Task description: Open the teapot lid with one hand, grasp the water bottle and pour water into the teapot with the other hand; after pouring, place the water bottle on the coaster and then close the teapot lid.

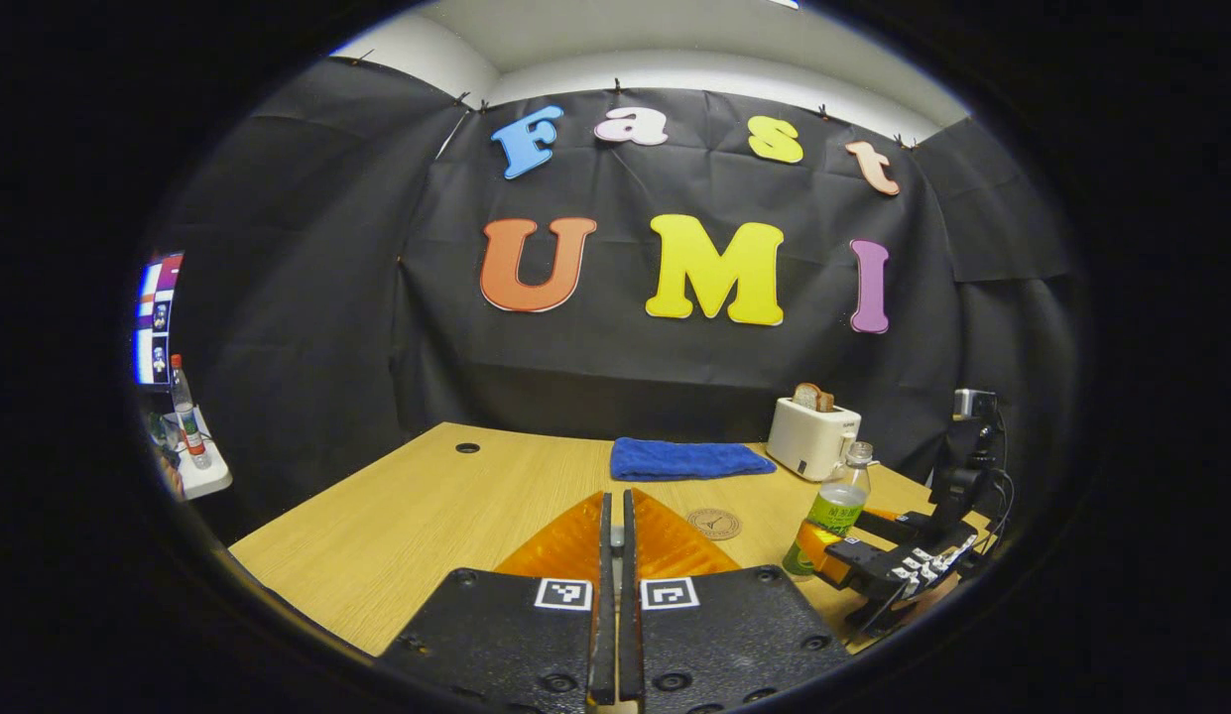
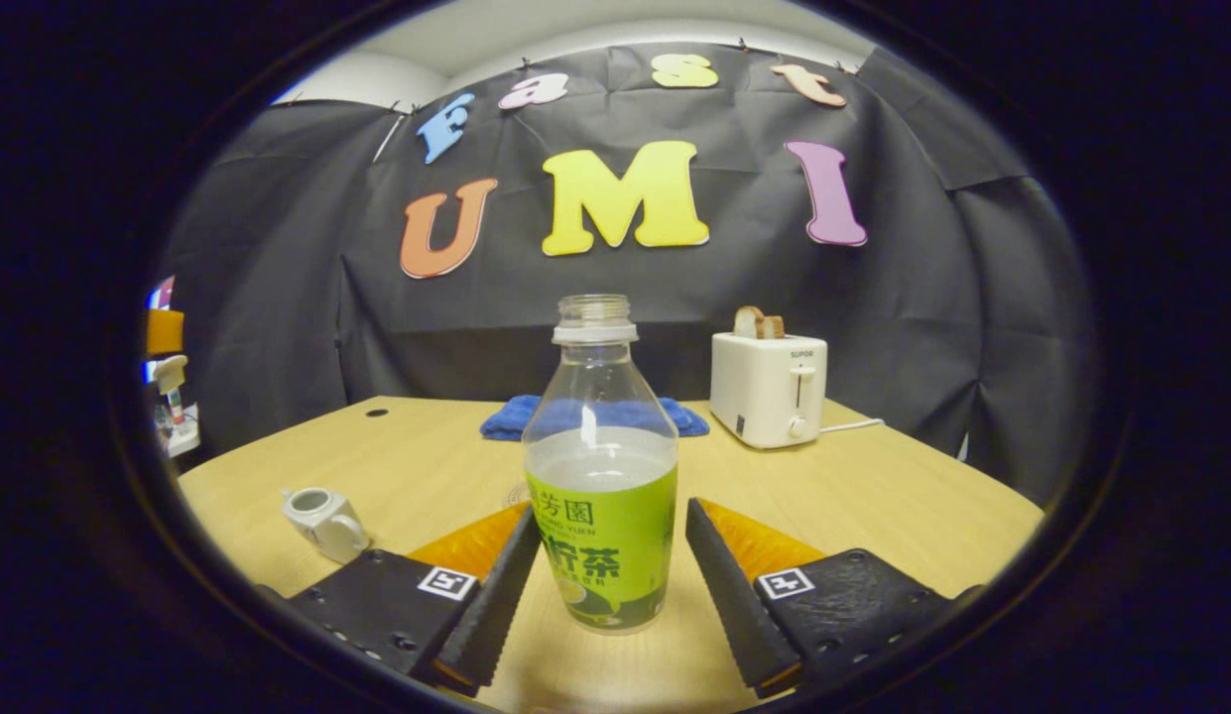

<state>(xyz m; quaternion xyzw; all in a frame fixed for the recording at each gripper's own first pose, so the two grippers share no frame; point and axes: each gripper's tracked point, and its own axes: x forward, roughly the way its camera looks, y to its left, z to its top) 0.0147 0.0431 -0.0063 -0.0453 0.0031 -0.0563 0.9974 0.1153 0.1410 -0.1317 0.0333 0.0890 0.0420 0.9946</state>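
A clear water bottle [image 2: 600, 466] with a green label stands uncapped and about half full on the wooden table [image 2: 873, 496]. My right gripper [image 2: 610, 516] is open, one finger on each side of the bottle's lower half, close to it. The left gripper view has this same bottle [image 1: 835, 511] and the right gripper [image 1: 843, 535] at the right. A small white teapot [image 2: 322, 521] sits at the left with its top open. My left gripper [image 1: 615, 501] is raised and shut, with a small pale piece, apparently the lid's knob, between its tips. A round brown coaster [image 1: 714, 523] lies just beyond them.
A folded blue cloth [image 1: 689, 459] lies at the back of the table. Right of it stands a white toaster [image 1: 813, 436] holding bread, its cord trailing right. Off the table's left side are a small shelf with a bottle [image 1: 186, 412] and a screen.
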